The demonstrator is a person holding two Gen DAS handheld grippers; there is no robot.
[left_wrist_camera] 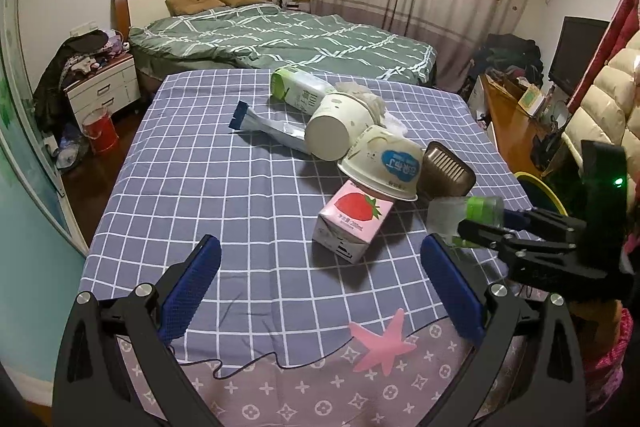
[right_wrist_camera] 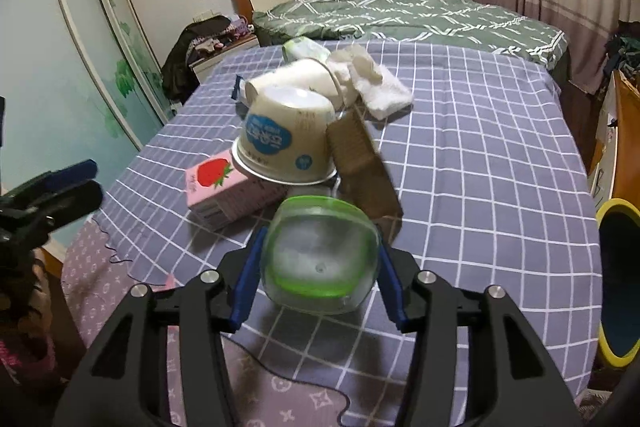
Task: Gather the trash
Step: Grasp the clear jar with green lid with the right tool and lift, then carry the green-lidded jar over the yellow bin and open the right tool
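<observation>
Gripping a clear green-banded bottle (right_wrist_camera: 320,259) in our right gripper (right_wrist_camera: 318,277), we are holding our left gripper (left_wrist_camera: 320,291) wide and empty above the checked tablecloth (left_wrist_camera: 200,163).

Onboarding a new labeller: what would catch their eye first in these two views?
The clear plastic bottle with the green band fills the near centre of the right wrist view, clamped between the blue pads of the right hand-held gripper. Behind it, mid-table on the blue checked tablecloth, sits a heap of trash: a pink strawberry milk carton with an overturned white paper bowl leaning on it. The left hand-held gripper hangs open and empty over the near edge.
</observation>
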